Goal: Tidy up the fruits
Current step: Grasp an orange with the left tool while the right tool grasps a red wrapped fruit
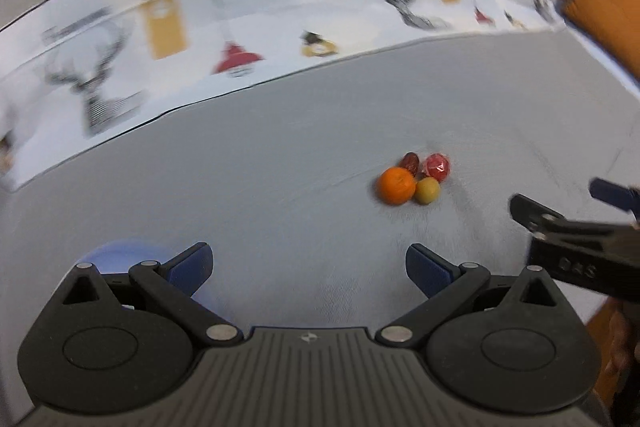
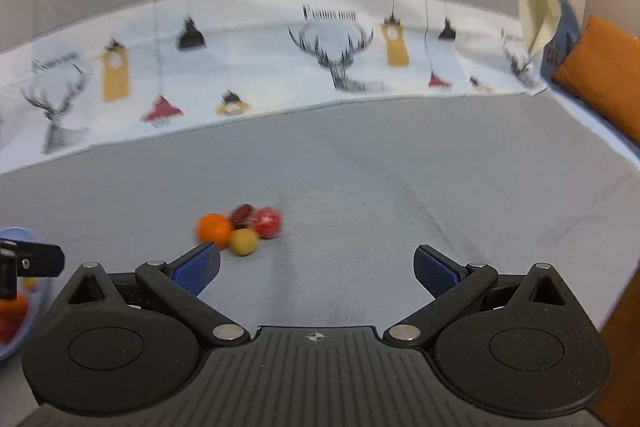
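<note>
Four fruits sit bunched on the grey worktop (image 1: 280, 155): an orange (image 1: 396, 185), a yellow fruit (image 1: 427, 190) touching it, a red one (image 1: 437, 167) in clear wrap and a dark red one (image 1: 411, 161) behind. My left gripper (image 1: 308, 265) has its jaws spread wide and empty; the cluster lies ahead of them and off to the right, well clear of both pads. My right gripper (image 2: 316, 265) is likewise wide apart and empty, and from its view the orange (image 2: 214, 228) and yellow fruit (image 2: 245, 242) lie just beyond my left pad (image 2: 198, 269), left of the gap, not between the jaws. A pale blue bowl (image 2: 22, 239) holding some fruit sits at far left, partly hidden behind my left gripper. A deer-print cloth (image 2: 260, 67) lines the far edge.
</note>
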{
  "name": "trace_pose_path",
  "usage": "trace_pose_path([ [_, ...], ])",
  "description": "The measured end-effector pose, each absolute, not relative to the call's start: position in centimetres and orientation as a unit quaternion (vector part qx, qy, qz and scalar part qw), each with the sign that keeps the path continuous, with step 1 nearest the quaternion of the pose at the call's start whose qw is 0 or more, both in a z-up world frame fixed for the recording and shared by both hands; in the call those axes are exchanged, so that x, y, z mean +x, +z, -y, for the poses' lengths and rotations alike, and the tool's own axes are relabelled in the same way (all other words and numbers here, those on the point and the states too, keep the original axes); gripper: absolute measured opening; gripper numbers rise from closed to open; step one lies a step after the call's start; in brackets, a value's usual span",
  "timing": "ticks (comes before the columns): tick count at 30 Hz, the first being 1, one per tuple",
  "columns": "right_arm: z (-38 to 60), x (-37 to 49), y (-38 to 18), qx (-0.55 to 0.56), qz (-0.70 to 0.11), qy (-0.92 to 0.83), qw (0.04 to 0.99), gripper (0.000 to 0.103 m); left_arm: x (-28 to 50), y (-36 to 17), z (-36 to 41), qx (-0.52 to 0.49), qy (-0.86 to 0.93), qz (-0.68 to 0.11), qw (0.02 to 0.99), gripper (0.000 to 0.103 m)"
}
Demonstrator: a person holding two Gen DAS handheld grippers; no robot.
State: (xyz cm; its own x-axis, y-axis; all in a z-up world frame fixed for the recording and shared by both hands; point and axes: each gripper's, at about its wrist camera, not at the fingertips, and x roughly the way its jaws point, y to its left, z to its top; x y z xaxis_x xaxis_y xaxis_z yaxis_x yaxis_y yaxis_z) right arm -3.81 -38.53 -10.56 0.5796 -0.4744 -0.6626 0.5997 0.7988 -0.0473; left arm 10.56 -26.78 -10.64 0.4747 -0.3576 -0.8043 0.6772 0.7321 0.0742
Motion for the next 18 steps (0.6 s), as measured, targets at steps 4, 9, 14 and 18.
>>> trace_pose_path([
  [4,43.1,0.0,-15.0,0.104,-0.391,-0.286,0.869,0.102,13.0,-15.2,31.7,0.248,-0.330,-0.412,0.812,0.103],
  [9,45.5,4.0,-19.0,0.088,-0.429,-0.236,0.867,0.100,15.4,-19.5,35.6,0.287,-0.340,-0.415,0.794,0.102],
  [14,46.5,5.7,-20.5,0.036,-0.398,-0.213,0.891,0.102,17.5,-20.4,36.5,0.268,-0.390,-0.420,0.774,0.102],
  [18,47.5,6.3,-20.7,0.004,-0.380,-0.170,0.909,0.102,17.4,-20.8,37.5,0.301,-0.444,-0.385,0.751,0.102],
])
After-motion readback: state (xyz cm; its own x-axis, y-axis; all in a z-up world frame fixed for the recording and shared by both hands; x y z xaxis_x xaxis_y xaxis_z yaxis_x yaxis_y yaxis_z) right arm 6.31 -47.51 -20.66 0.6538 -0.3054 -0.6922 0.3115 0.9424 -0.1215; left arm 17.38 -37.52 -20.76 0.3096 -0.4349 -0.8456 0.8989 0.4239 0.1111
